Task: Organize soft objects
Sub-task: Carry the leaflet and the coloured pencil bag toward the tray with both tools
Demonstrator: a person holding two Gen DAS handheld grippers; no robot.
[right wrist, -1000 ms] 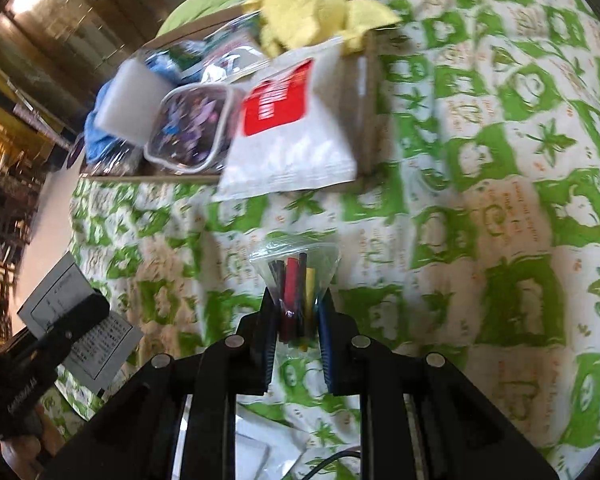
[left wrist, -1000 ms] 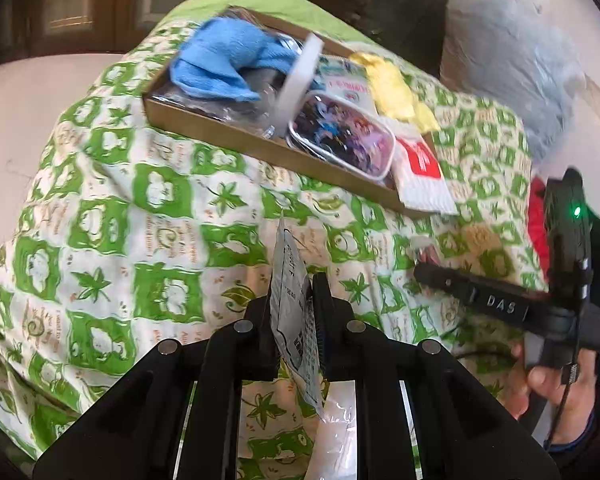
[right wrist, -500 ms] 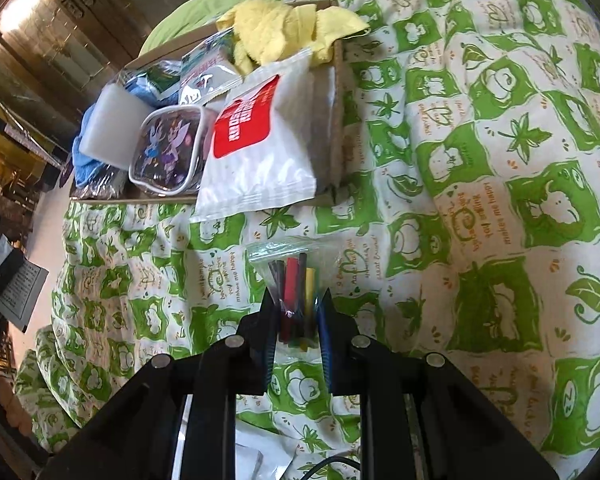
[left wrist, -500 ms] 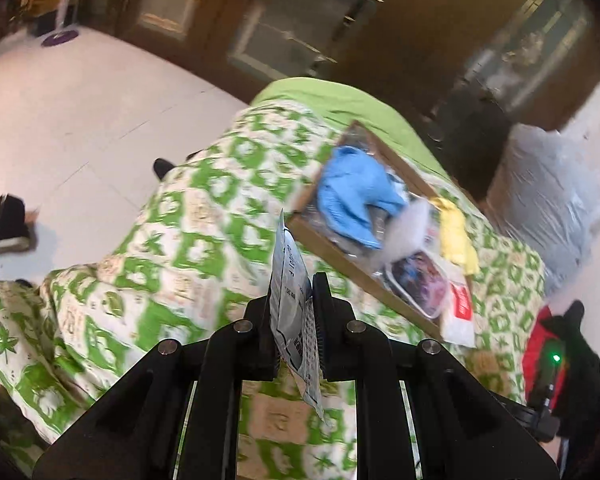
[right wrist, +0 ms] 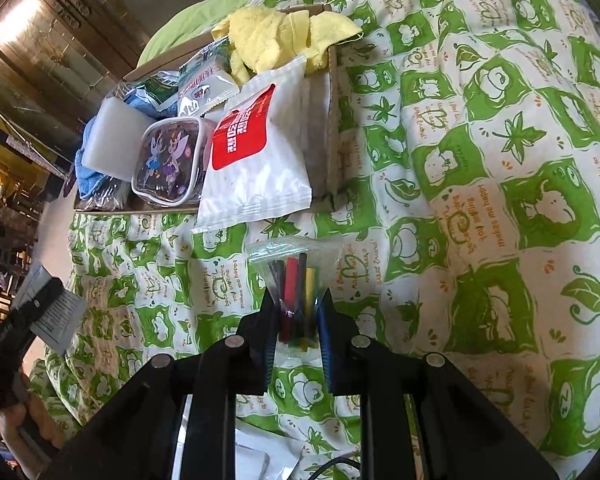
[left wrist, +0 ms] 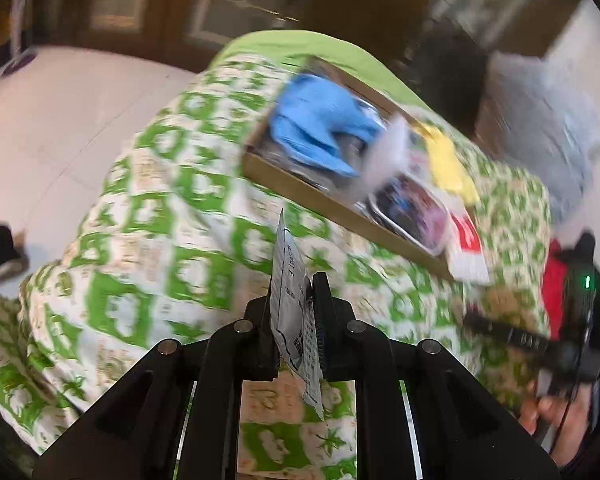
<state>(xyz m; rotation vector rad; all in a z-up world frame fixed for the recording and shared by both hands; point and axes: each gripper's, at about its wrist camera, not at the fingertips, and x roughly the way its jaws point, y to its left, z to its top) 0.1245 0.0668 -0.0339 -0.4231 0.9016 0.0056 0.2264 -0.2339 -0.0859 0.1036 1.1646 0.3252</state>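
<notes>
My left claw (left wrist: 293, 312) pinches a printed packet (left wrist: 294, 312); my right claw (right wrist: 296, 312) clamps a bag of coloured sticks (right wrist: 296, 280). The cardboard box (right wrist: 332, 120) sits at twelve o'clock; I should carry both level and release inside its walls.

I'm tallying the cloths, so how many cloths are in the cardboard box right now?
2: a yellow cloth heaped at the box's far end, and a blue cloth at the opposite end under a white foam block. Others may lie hidden beneath the packets.
</notes>
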